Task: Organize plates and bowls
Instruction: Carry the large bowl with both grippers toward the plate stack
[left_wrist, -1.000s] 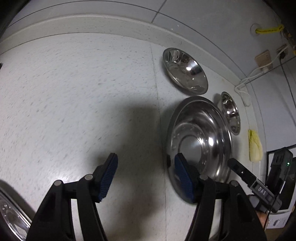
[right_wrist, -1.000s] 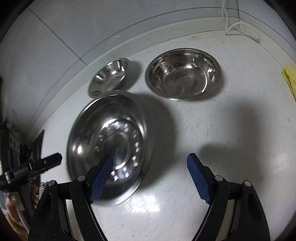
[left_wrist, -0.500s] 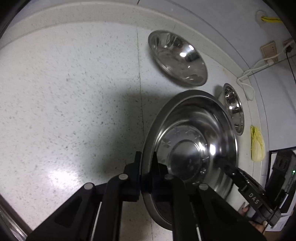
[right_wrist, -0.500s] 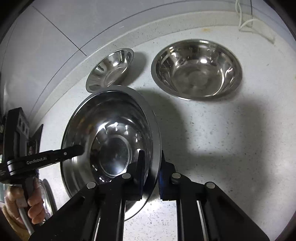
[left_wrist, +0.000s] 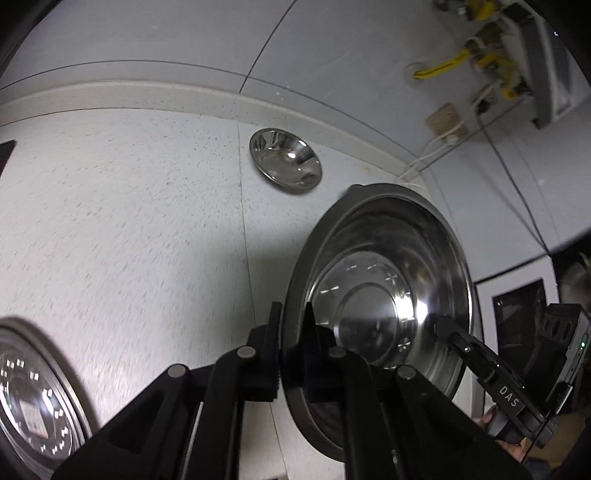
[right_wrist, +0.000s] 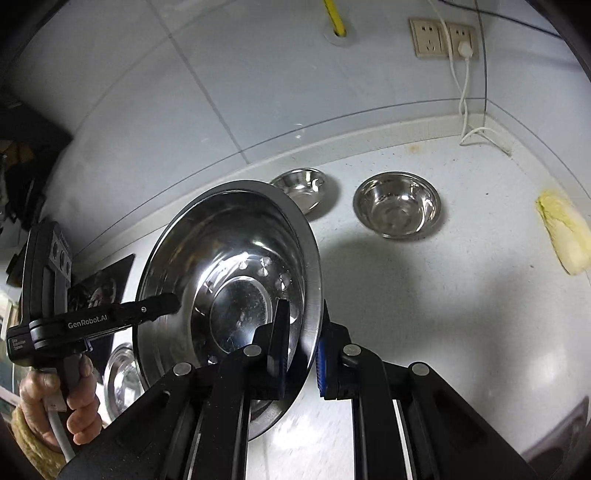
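Polished, mirror-bright steel on the large basin (right_wrist: 229, 258), flecked with highlights; same glossy metal on the deep bowl (right_wrist: 397, 205) and the shallow bowl (right_wrist: 303, 186); speckled, stone-like matt white on the table (left_wrist: 129, 221); matt black plastic on the right hand-held gripper (right_wrist: 301, 350); ribbed blue rubber-like pads (right_wrist: 320, 363); smooth glazed wall tiles (right_wrist: 258, 74).

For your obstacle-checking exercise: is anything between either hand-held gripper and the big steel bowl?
No. Both already clamp its rim: the left hand-held gripper and the right hand-held gripper grip opposite edges of the big steel bowl, which is off the counter.
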